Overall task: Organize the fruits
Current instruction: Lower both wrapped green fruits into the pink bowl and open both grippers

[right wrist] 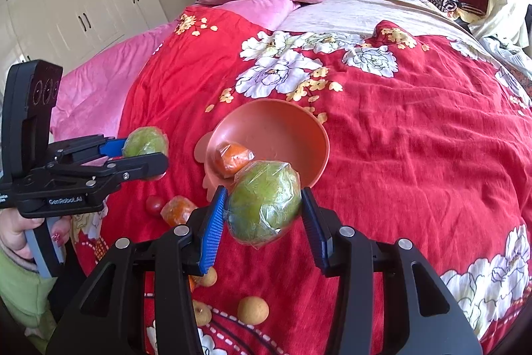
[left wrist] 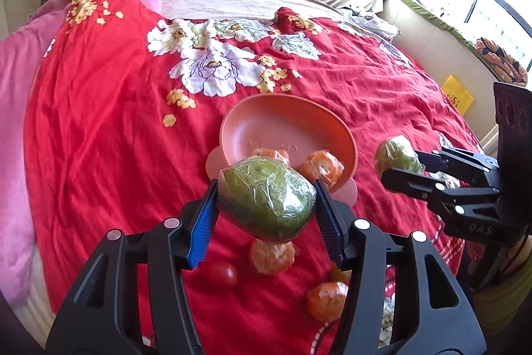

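While you look through the left wrist camera, your left gripper (left wrist: 266, 205) has its fingers closed on a green fruit (left wrist: 266, 198) wrapped in clear film, lifted off the red bedspread (left wrist: 99, 138) and hanging just short of the pink bowl (left wrist: 266, 122). Two wrapped oranges (left wrist: 321, 170) already lie in that bowl, at its near edge. Off to the side, your right gripper (left wrist: 399, 168) grips a second green fruit (left wrist: 395, 155), also in the air. Below your fingers, two more oranges (left wrist: 327, 301) and a small red tomato (left wrist: 226, 276) wait on the cloth

Through the right wrist camera, your right gripper's blue pads (right wrist: 212, 235) clamp the second green fruit from both sides, right at the bowl's near rim, with one orange visible inside behind it. Your left gripper sits to the side with the first green fruit clamped between its fingers. On the bedspread you can see the tomato, one wrapped orange beside it, and three small tan fruits (right wrist: 252, 310) nearer the camera

By my judgement you are early to midway: two pieces are in, two are about to go in, and roughly six loose ones are left to gather
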